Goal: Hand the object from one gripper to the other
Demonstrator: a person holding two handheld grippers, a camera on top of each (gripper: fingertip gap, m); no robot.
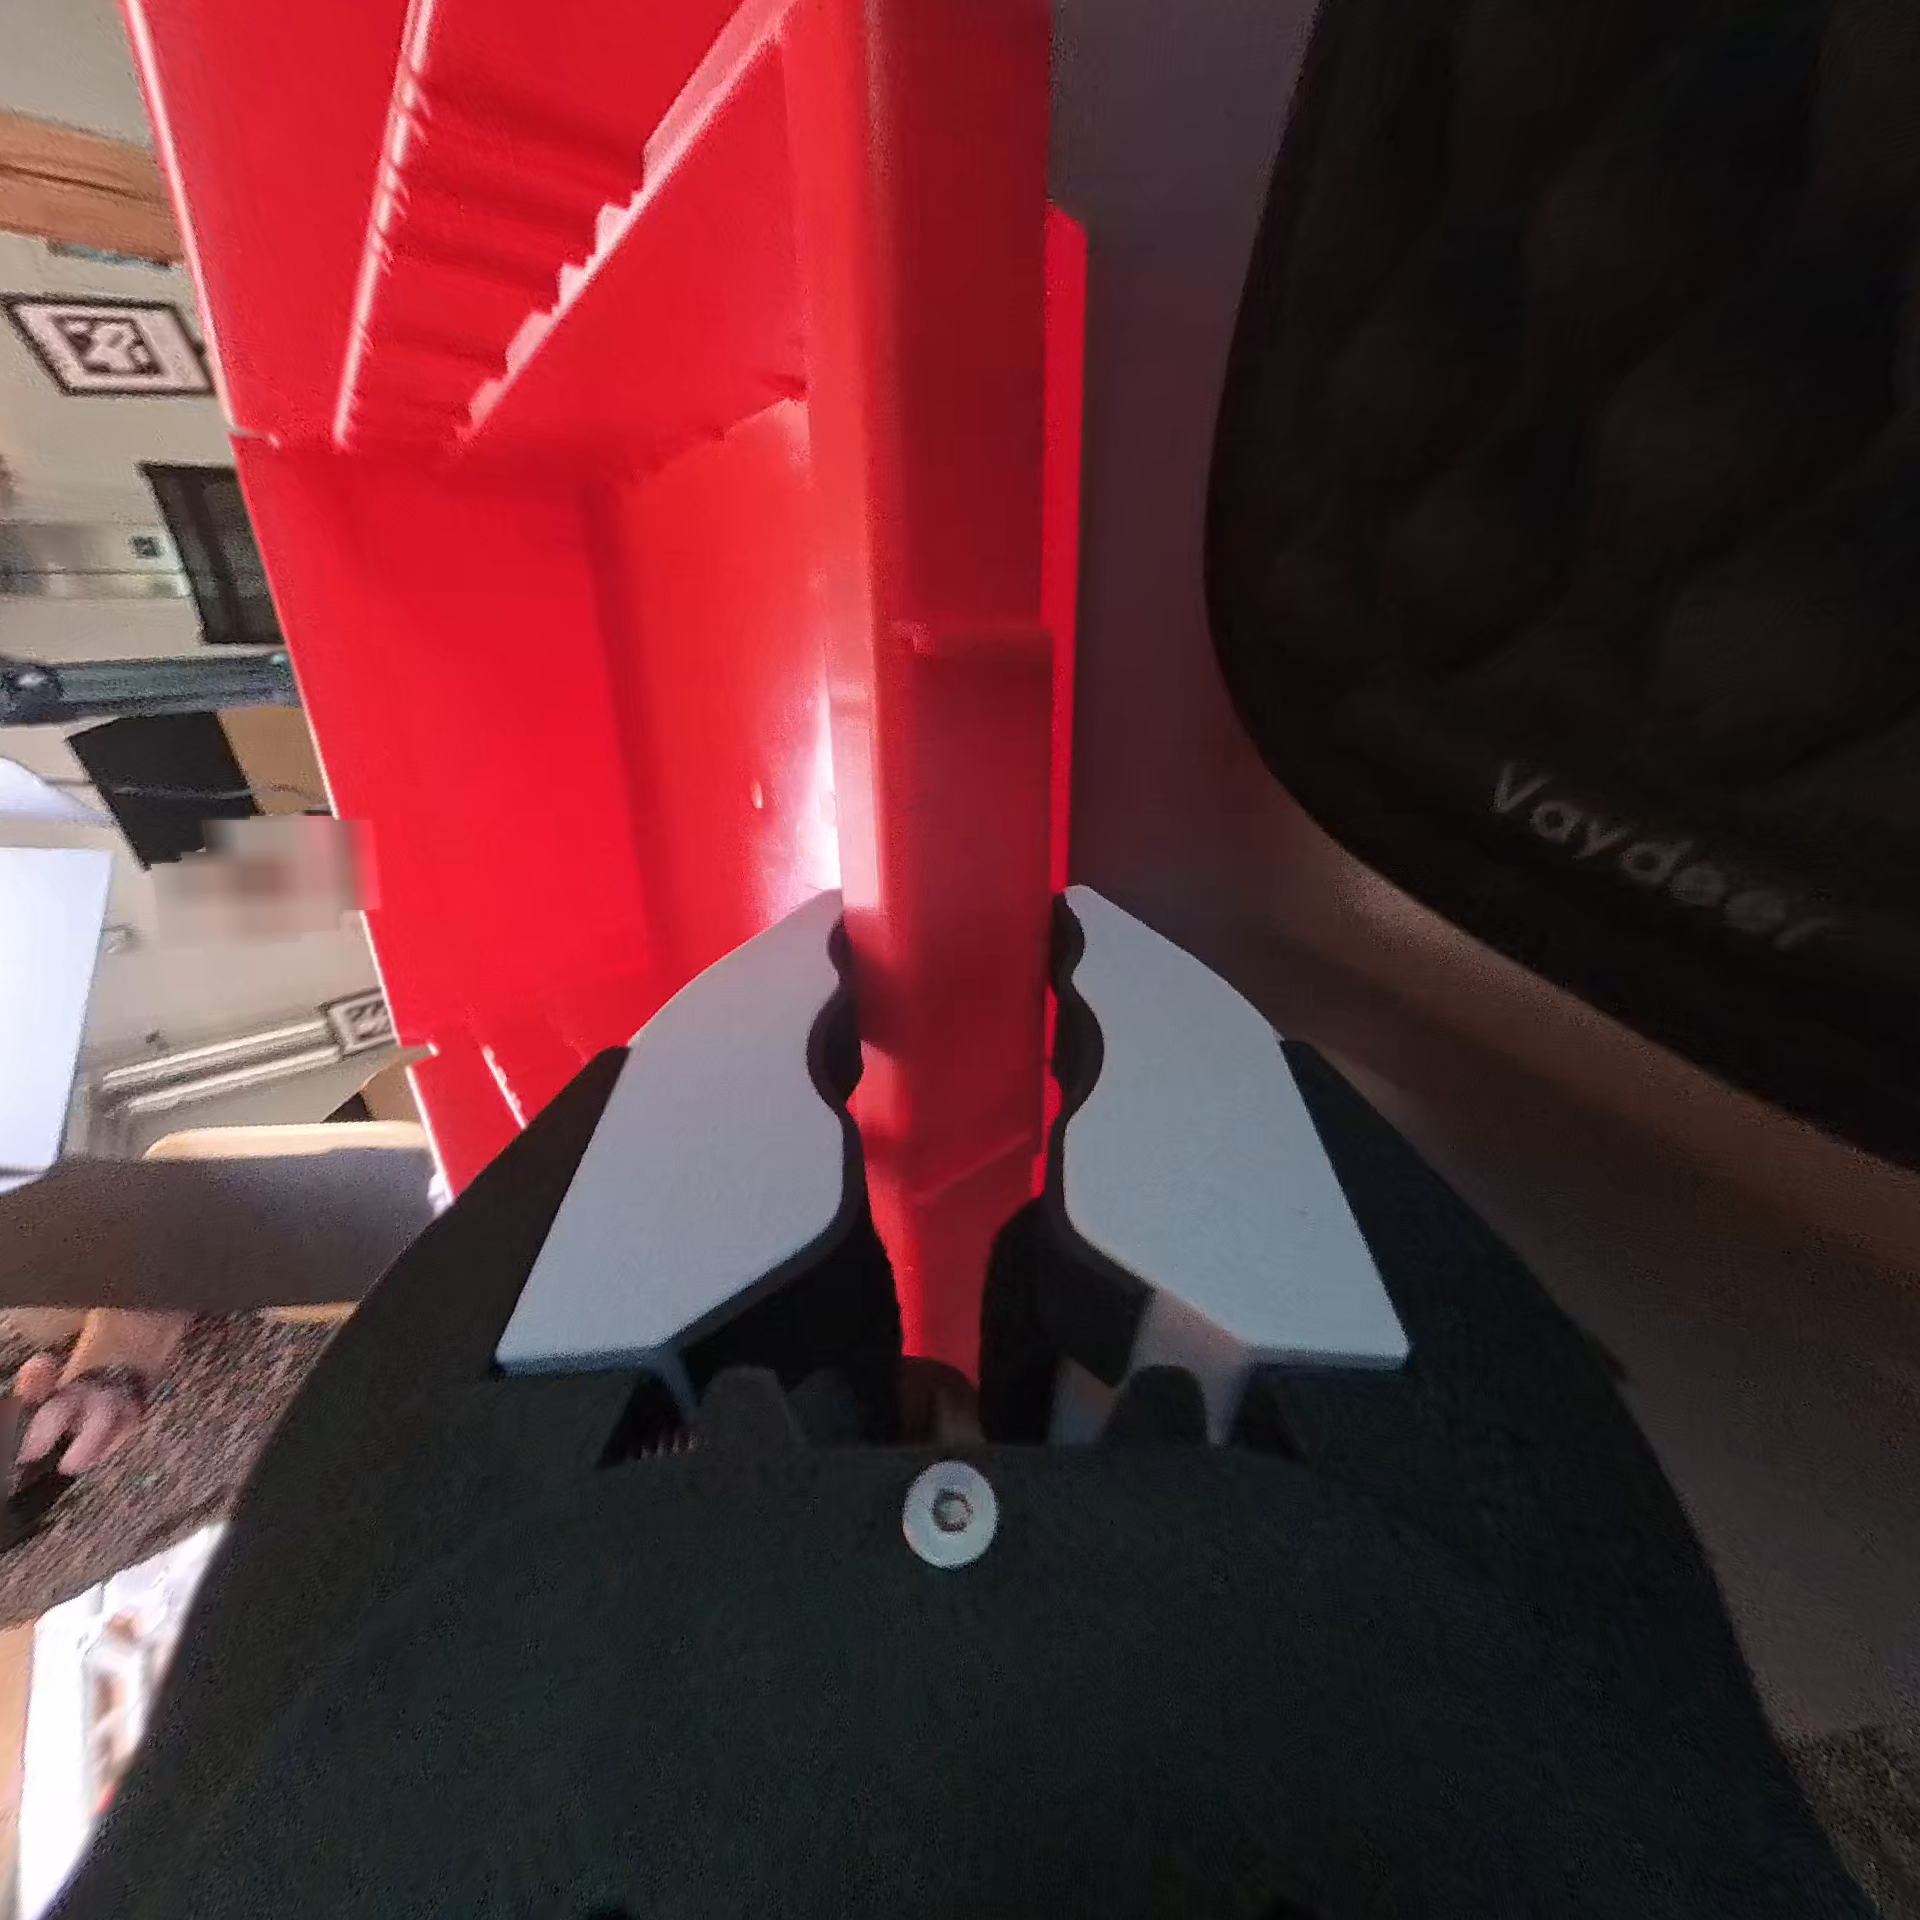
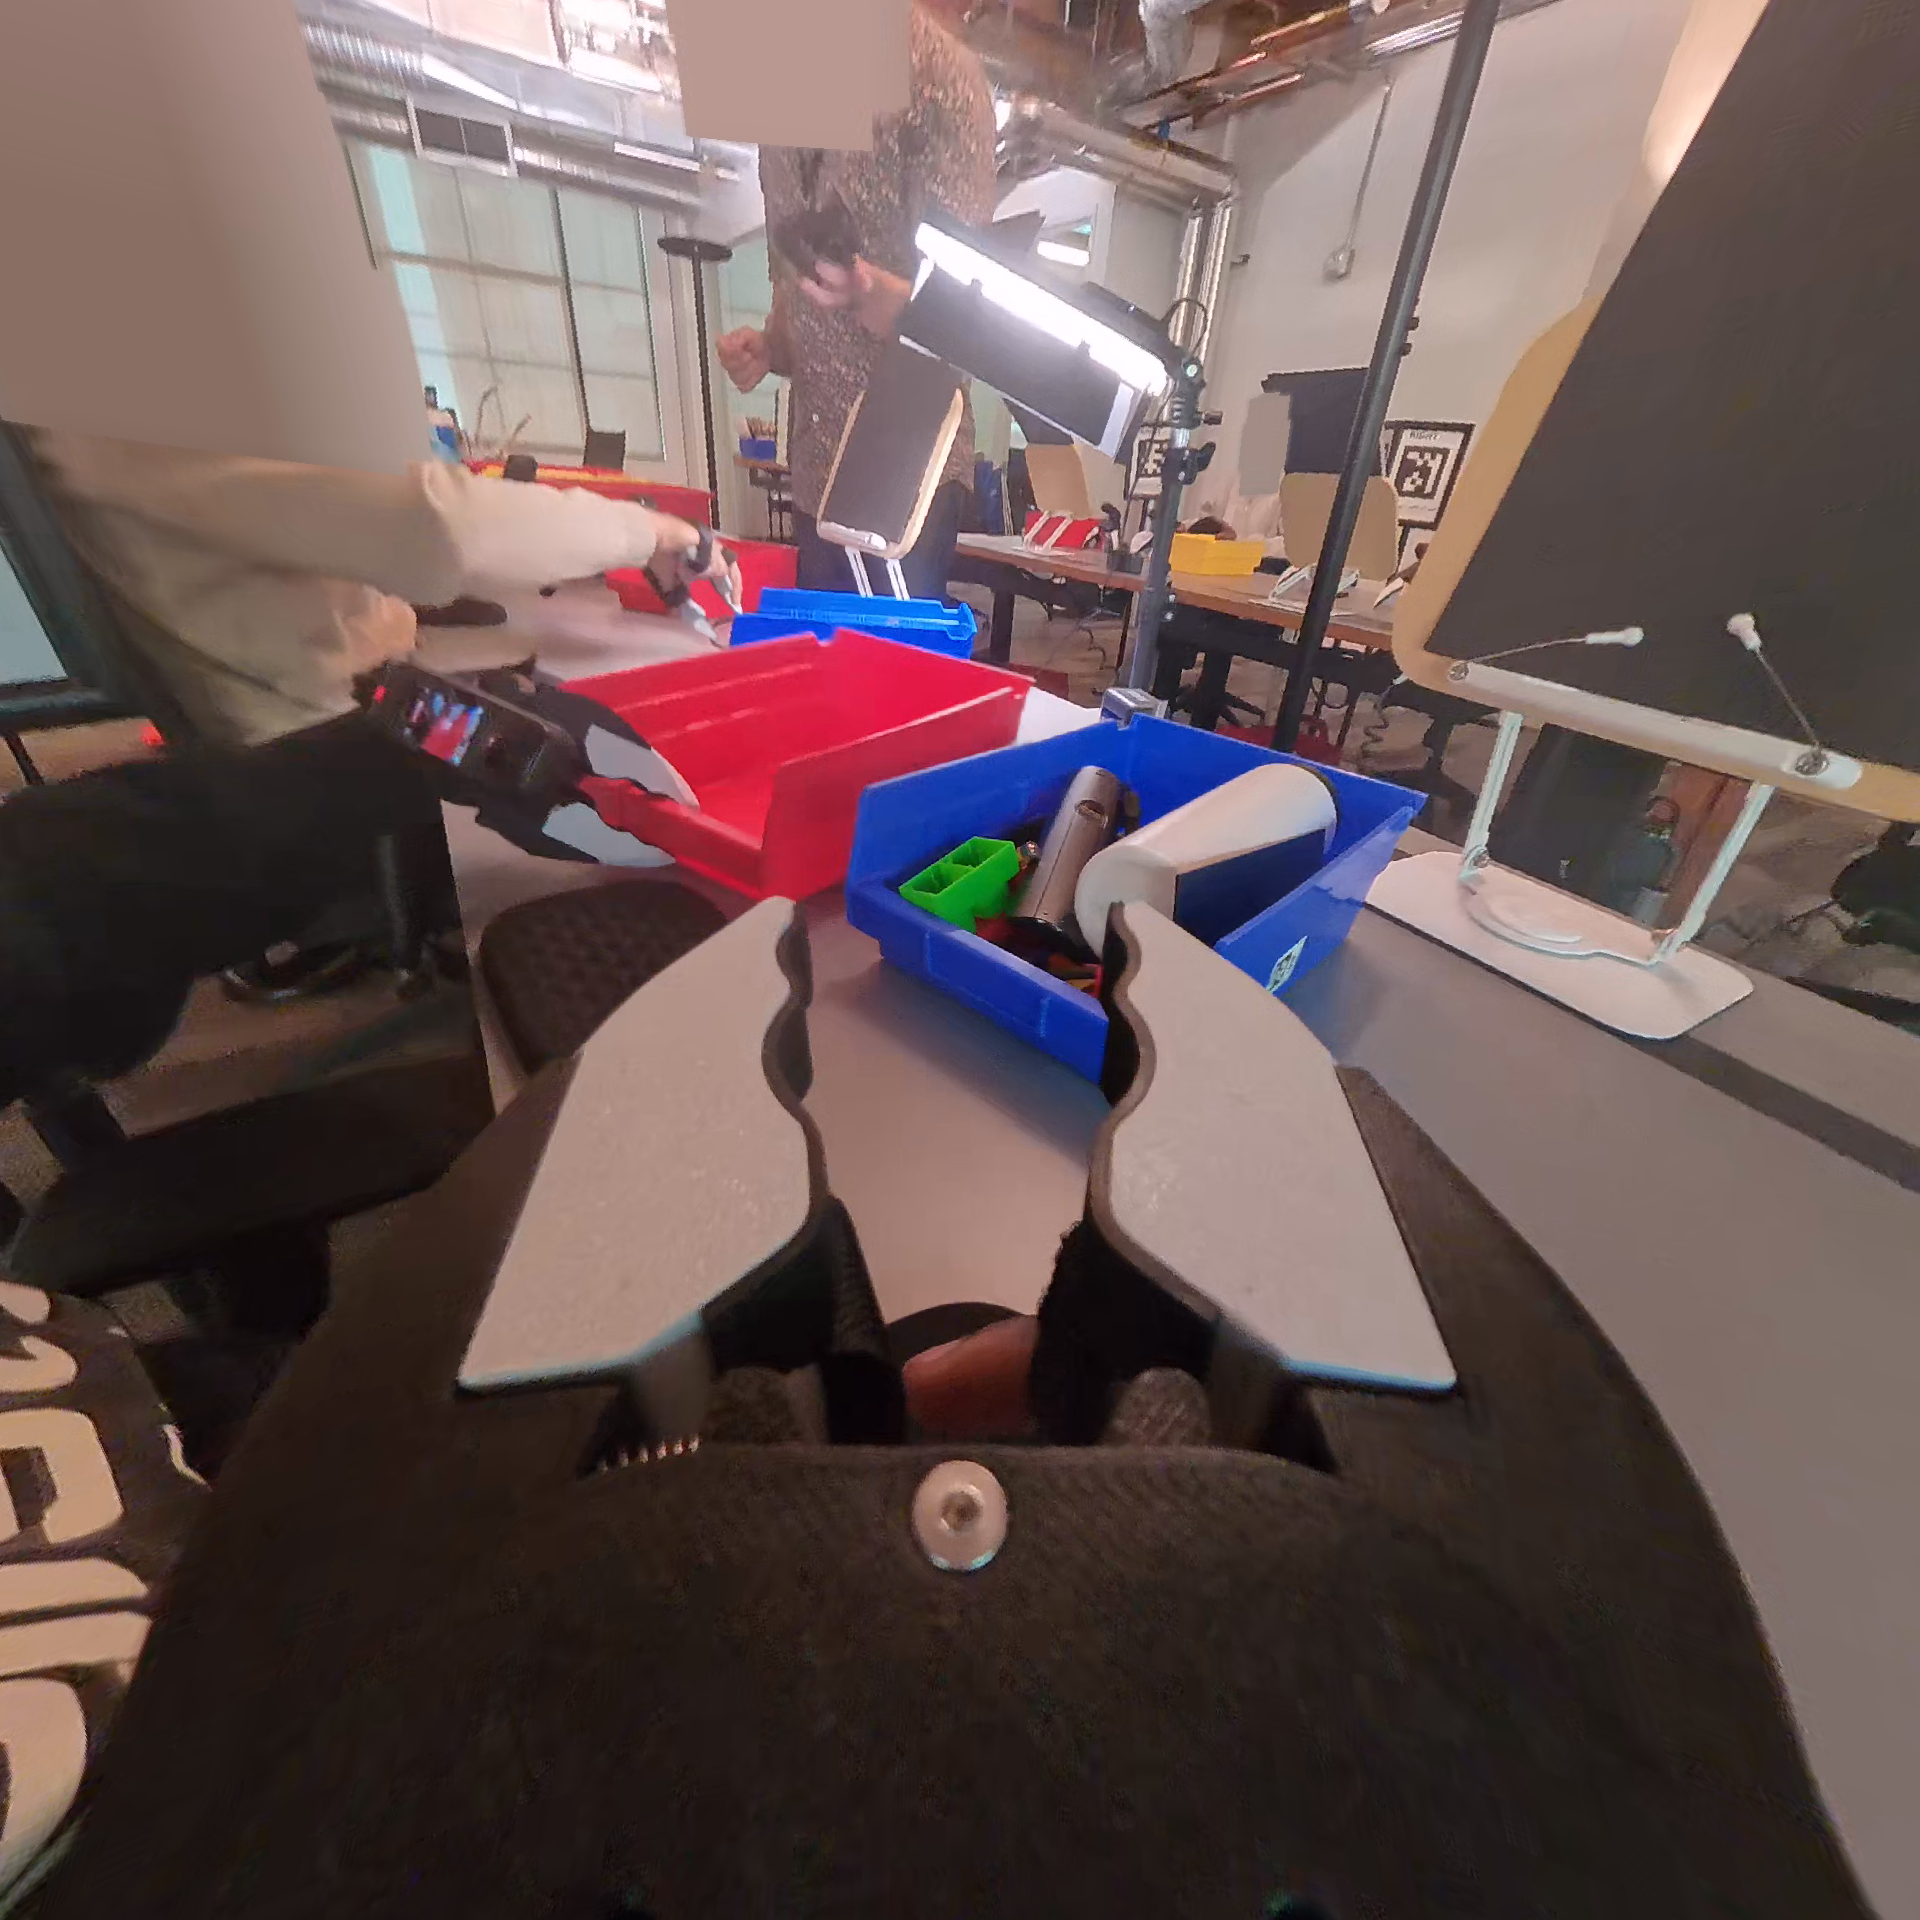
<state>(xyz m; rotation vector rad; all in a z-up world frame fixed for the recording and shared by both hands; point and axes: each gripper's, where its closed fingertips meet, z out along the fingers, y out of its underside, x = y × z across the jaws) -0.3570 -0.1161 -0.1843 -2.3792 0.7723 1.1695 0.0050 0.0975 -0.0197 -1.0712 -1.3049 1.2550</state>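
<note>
My left gripper is shut on the front rim of a red plastic bin, which fills most of the left wrist view. In the right wrist view the same red bin sits on the grey table with the left gripper clamped on its near left corner. My right gripper is open and empty, above the table, a short way in front of a blue bin.
The blue bin holds a white roll, a metal cylinder and a green block. A black pad lies on the table. A white stand with a dark panel is at the right. People stand behind. Across from one pair of fingers to the other is roughly 45 centimeters.
</note>
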